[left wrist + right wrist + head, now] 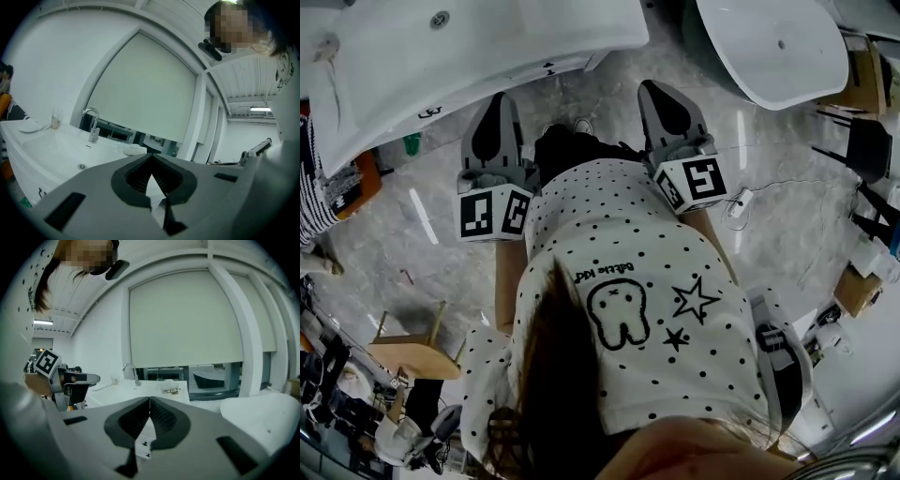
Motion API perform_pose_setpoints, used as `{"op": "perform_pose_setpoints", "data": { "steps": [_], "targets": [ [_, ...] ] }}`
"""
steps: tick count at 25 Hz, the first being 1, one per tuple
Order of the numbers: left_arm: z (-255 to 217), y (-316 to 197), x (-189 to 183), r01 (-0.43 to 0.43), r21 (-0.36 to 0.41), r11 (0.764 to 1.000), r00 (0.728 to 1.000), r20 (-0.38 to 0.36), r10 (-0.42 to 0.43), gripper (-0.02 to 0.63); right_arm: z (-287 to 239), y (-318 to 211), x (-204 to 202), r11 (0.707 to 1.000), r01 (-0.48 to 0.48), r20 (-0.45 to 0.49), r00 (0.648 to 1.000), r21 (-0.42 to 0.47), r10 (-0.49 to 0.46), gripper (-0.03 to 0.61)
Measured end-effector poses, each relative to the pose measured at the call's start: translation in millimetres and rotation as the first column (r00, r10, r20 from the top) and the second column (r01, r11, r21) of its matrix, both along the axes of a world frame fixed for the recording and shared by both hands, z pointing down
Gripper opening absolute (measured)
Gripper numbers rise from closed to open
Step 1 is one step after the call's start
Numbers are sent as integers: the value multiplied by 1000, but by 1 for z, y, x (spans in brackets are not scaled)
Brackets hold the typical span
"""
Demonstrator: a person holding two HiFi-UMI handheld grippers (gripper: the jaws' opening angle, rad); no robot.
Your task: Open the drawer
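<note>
While the head view shows the left gripper (pixel 497 101) and right gripper (pixel 658 89) held over grey marbled floor (pixel 605 103) before a white vanity (pixel 506 37), only the gripper views show its faucet (pixel 93 123) and the blind (pixel 140 89) behind. Both pairs of jaws are clenched on nothing. Where on the vanity the drawer sits, I cannot tell.

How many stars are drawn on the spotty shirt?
2. A big outlined star sits right of the tooth drawing, and a small filled star sits just below it, nearer the tooth. Folds of the shirt might hide more.
</note>
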State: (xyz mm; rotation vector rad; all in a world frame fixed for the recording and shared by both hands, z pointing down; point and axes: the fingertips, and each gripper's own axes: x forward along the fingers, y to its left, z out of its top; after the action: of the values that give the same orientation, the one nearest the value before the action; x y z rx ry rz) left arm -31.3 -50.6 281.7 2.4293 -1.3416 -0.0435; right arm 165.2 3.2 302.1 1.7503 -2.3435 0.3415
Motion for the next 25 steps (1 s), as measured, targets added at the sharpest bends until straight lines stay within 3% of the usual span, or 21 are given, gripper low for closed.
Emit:
{"op": "perform_pose_setpoints", "data": {
  "steps": [19, 25],
  "targets": [
    [-4, -28, -18, -88, -36, 995, 996, -19, 87, 3, -10, -22, -25, 994, -110, 10, 994, -4, 110, 13],
    [2, -31, -33, -96, -42, 995, 995, 6, 96, 3, -6, -28, -45, 994, -108, 8, 994, 3, 108, 12]
  ]
}}
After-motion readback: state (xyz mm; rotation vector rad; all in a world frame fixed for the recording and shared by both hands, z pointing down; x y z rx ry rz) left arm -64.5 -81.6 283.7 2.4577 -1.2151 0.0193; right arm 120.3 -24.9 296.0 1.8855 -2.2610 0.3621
